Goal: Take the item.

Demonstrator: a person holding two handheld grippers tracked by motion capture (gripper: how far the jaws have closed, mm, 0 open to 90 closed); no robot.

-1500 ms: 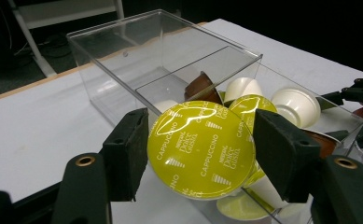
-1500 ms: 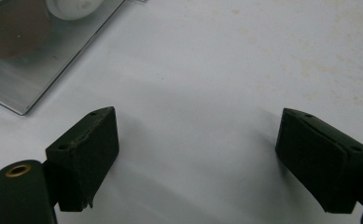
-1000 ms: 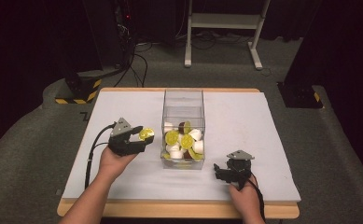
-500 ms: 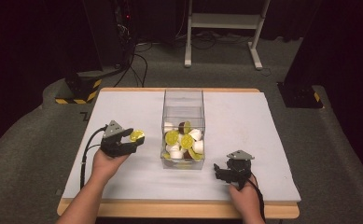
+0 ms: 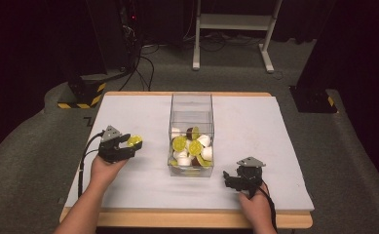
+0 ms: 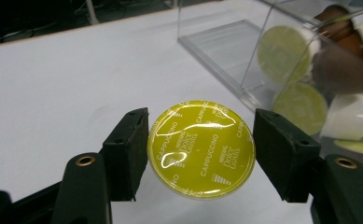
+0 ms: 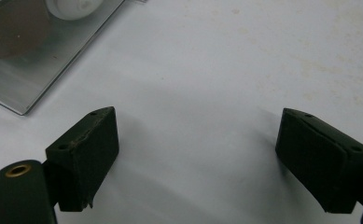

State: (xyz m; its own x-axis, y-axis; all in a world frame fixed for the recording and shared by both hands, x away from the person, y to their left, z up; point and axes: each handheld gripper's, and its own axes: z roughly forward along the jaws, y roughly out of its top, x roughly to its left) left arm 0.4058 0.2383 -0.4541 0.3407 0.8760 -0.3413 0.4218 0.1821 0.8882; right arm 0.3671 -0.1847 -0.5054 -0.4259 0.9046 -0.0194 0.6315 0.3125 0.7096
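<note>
left gripper [image 6: 200, 149], fingers clamped on a yellow pod [image 6: 201, 148], has drawn away from the bin [image 5: 191, 134], suggesting unloading; right gripper [image 7: 209, 154] fingers apart

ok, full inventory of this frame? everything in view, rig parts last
Yellow-lidded cappuccino capsule: 1, yellow foil lid, between the left gripper's jaws, left of the box.
Clear plastic box: 1, transparent, open top, table centre.
Loose coffee capsules: count unclear, yellow-green, white and brown, piled in the box's near end.
White-topped table: 1, white, wooden edge.
Black-and-yellow striped base: 1, floor beyond the table's far left corner.
White metal stand: 1, floor behind.
Left gripper: black, shut on the capsule.
Right gripper: black, open, over bare table.
</note>
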